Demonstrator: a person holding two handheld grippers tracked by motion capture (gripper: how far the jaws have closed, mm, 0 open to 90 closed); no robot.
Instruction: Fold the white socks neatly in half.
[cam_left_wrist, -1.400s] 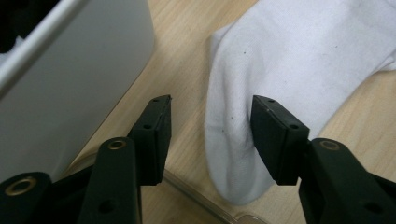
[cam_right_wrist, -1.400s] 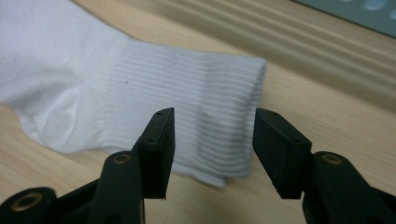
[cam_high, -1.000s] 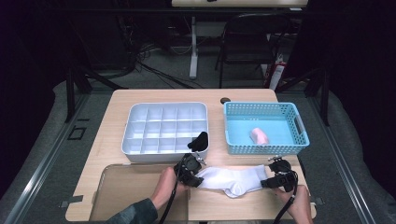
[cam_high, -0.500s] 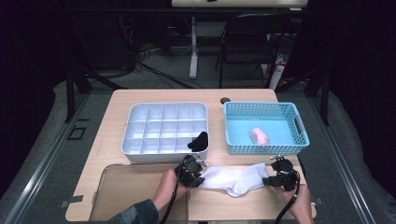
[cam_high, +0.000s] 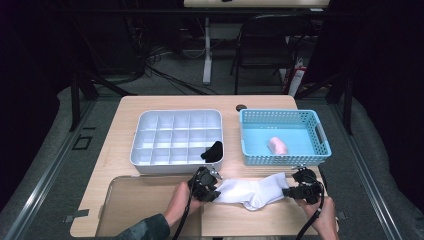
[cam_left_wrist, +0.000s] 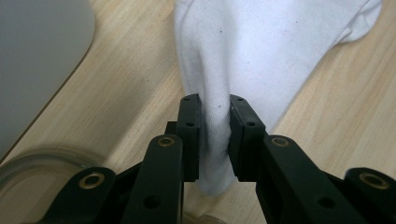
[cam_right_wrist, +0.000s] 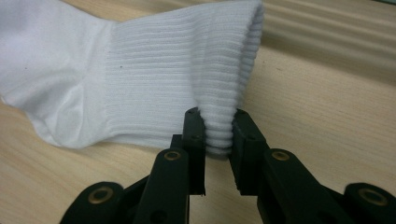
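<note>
1. The left gripper (cam_high: 214, 192) had just closed, pinching the toe end of the white sock (cam_high: 252, 191).
2. The sock, smooth knit, lay lengthwise left-to-right on the wooden table (cam_high: 120, 145).
3. The right gripper (cam_high: 286, 191) had just clamped its ribbed cuff.

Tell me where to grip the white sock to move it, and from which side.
Grip the white sock at its two ends, coming in level from outside each end. It lies flat and stretched sideways, so the ends give loose folds: the left gripper is shut on the toe end, and the right gripper on the ribbed cuff.
</note>
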